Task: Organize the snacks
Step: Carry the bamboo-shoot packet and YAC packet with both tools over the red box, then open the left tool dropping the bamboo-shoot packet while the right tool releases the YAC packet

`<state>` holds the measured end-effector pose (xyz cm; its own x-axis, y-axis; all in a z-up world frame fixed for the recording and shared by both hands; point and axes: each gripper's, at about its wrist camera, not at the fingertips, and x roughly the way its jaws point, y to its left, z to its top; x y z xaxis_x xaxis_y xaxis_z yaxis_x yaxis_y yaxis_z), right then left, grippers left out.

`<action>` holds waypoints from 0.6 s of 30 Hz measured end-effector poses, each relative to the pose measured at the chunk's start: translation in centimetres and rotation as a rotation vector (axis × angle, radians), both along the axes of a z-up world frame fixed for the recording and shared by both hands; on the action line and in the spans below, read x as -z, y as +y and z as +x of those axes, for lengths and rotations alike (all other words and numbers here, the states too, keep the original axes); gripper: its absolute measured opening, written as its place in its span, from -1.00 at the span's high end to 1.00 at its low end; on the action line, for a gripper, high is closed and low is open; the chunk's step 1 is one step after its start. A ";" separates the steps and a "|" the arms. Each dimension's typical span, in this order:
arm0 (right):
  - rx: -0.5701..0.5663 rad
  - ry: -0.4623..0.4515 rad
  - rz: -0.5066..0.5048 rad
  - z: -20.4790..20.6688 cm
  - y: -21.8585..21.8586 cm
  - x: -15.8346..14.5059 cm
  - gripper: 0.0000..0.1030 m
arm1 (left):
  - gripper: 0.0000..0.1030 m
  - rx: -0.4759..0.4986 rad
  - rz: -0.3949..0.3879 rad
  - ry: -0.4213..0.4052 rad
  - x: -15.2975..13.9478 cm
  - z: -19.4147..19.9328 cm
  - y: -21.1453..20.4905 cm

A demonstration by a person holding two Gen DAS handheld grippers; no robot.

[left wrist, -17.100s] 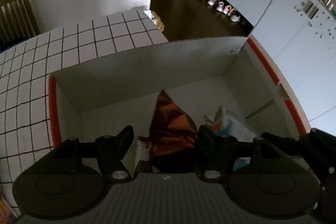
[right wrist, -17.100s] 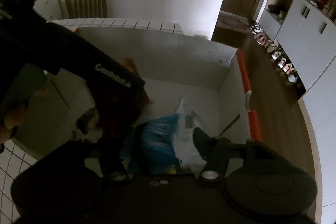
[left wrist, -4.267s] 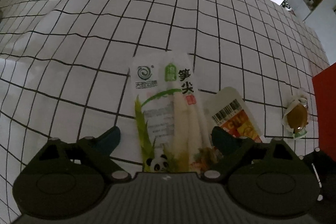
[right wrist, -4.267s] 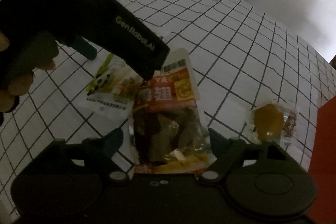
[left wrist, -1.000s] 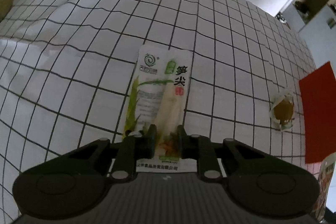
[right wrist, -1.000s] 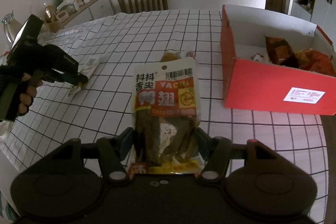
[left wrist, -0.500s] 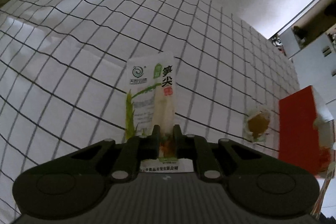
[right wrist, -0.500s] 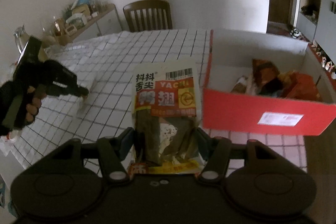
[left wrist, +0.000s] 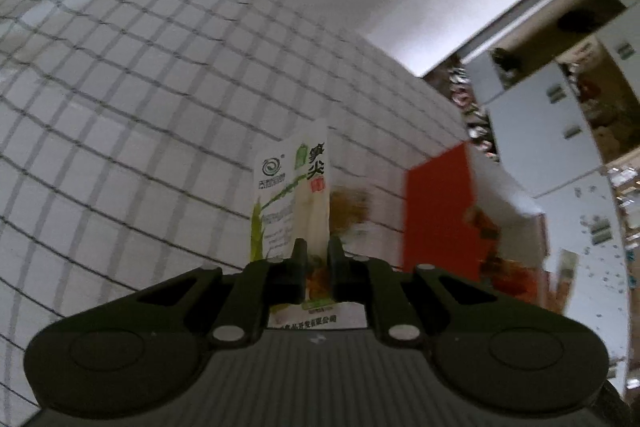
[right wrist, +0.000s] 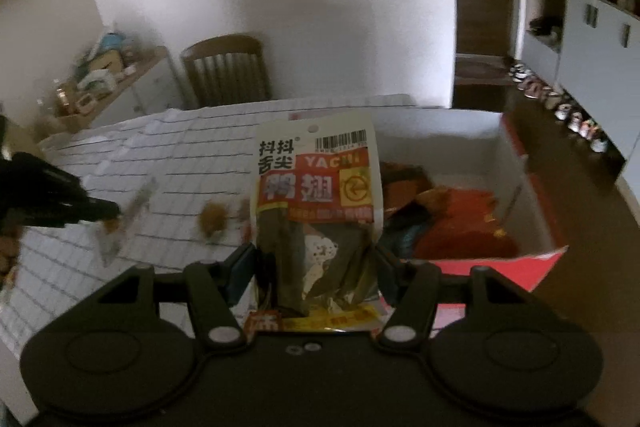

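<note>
My left gripper (left wrist: 317, 254) is shut on a white and green bamboo shoot packet (left wrist: 294, 195) and holds it upright above the checked tablecloth (left wrist: 120, 99). My right gripper (right wrist: 315, 259) is shut on a red and white duck wing packet (right wrist: 316, 203), held near the front left of the red box (right wrist: 536, 259). The box holds several snack bags (right wrist: 460, 223). It also shows in the left wrist view (left wrist: 440, 211), to the right of the bamboo packet. The left gripper (right wrist: 100, 213) with its packet shows at the left of the right wrist view.
A small brown wrapped snack (right wrist: 214, 219) lies on the tablecloth left of the box; it shows blurred in the left wrist view (left wrist: 352, 207). A wooden chair (right wrist: 226, 71) stands behind the table. White cabinets (left wrist: 552, 131) and shoes on the floor are to the right.
Both grippers have risen and swung toward the red box with their packets. The box is closer in both views, and its inside is more open to the right wrist camera.
</note>
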<state>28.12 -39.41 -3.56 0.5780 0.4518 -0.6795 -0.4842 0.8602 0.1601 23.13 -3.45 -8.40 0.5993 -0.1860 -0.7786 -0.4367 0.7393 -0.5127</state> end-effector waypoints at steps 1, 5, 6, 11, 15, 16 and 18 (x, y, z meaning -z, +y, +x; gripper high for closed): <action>0.015 -0.003 -0.009 0.5 -0.4 0.0 -0.18 | 0.82 0.012 -0.005 -0.011 -0.5 0.3 -0.7; 0.053 -0.004 -0.035 2.6 -1.7 0.3 -0.18 | 0.82 0.061 -0.019 -0.053 -2.8 1.6 -3.5; 0.061 -0.004 -0.041 3.0 -1.8 0.4 -0.18 | 0.82 0.072 -0.024 -0.062 -3.3 2.0 -4.1; 0.085 0.003 -0.068 4.9 -2.2 0.9 -0.18 | 0.82 0.142 -0.024 -0.121 -6.2 4.3 -7.5; 0.088 0.007 -0.085 6.1 -2.0 1.1 -0.18 | 0.82 0.196 -0.014 -0.154 -7.9 6.6 -10.2; 0.090 0.007 -0.089 6.3 -2.2 1.2 -0.18 | 0.82 0.213 -0.007 -0.163 -8.2 7.3 -11.1; 0.090 0.008 -0.095 6.9 -2.4 1.2 -0.18 | 0.82 0.247 0.001 -0.176 -8.7 8.6 -12.7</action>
<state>35.04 -41.82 -4.78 0.6080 0.3318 -0.7213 -0.4034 0.9116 0.0793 31.69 -16.13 0.34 0.6618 -0.3420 -0.6672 -0.1480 0.8128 -0.5634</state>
